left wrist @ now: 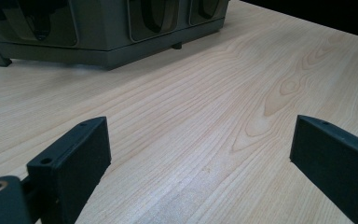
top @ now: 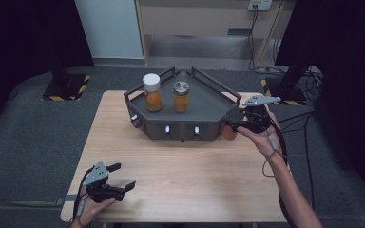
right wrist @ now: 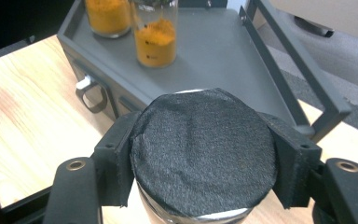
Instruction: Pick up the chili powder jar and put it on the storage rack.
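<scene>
Right gripper (right wrist: 200, 186) is clamped on a jar with a black lid (right wrist: 203, 158), low centre in the right gripper view; the high view places this gripper (top: 240, 124) at right of centre, against the tray's right corner, the jar mostly hidden. Left gripper (top: 121, 176), lower left in the high view, stands apart and empty; its own view shows bare table (left wrist: 223, 112) between the jaws. Two jars of orange powder, white-capped (top: 152, 92) and metal-capped (top: 181, 96), stand on the grey tray (top: 209, 102).
</scene>
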Motion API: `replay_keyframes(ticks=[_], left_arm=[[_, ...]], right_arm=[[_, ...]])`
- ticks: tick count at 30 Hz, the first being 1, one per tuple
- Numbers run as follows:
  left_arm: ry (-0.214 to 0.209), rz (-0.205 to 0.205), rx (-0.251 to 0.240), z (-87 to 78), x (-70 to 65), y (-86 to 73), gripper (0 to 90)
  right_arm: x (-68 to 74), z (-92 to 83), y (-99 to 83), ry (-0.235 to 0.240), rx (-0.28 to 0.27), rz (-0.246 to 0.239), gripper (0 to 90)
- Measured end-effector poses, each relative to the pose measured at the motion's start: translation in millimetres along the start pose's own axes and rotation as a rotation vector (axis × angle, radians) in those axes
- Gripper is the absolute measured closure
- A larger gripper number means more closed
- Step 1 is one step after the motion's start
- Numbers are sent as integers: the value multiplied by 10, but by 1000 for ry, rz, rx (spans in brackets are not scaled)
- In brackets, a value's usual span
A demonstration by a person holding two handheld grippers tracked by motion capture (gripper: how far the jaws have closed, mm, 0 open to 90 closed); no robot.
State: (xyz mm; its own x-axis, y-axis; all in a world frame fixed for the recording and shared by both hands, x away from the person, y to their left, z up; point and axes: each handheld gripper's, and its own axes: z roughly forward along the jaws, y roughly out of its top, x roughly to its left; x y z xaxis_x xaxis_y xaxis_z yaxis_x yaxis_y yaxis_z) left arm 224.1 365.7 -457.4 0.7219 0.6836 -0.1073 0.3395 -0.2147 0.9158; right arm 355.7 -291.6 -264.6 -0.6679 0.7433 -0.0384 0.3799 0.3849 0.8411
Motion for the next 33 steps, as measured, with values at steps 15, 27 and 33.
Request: replay_keyframes(ticks=[15, 27, 33], left_arm=[[0, 7, 4, 0, -6, 7, 44], [-1, 5, 2, -2, -3, 4, 44], [-1, 3, 1, -2, -2, 2, 44]], right_arm=[[28, 111, 491, 16, 0, -29, 348], [-22, 340, 788, 5, 17, -26, 348], [-73, 468, 842, -20, 9, -12, 349]])
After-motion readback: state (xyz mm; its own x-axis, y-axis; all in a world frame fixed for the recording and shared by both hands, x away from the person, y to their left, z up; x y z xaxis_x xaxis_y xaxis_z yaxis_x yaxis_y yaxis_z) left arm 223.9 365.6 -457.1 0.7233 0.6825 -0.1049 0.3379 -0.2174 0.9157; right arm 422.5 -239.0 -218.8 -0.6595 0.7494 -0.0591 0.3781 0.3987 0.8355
